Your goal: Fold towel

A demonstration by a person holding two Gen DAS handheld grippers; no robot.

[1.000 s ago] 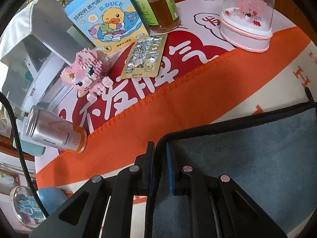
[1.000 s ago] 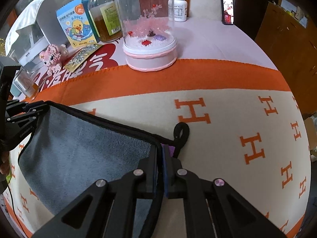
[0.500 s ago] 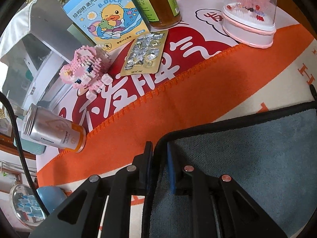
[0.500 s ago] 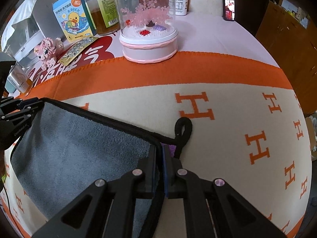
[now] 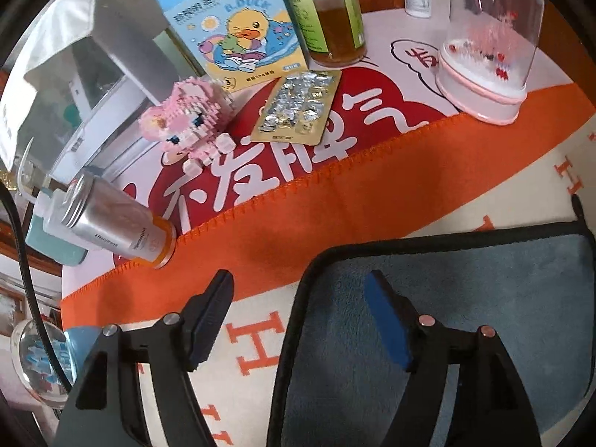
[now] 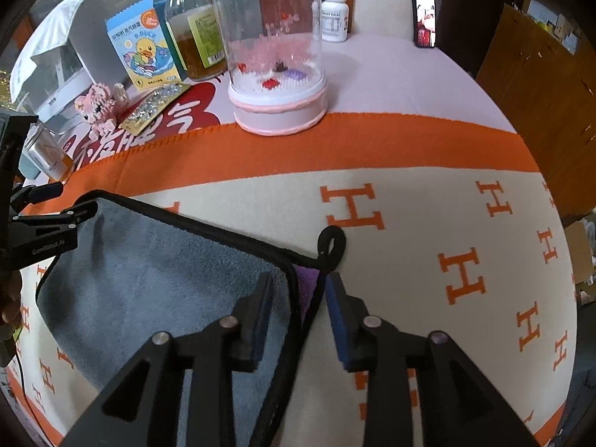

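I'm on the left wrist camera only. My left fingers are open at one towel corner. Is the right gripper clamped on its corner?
Observer: No. The right gripper is open, with one finger on each side of the gray towel's right-hand corner and not pinching it.
Operator: Is it a single layer there?
Observer: A purple layer peeks out under the gray at that corner, so it looks doubled over.
Operator: Is anything on the right side of the table in the way?
Observer: Only a phone, propped upright at the far edge and well clear of the towel.
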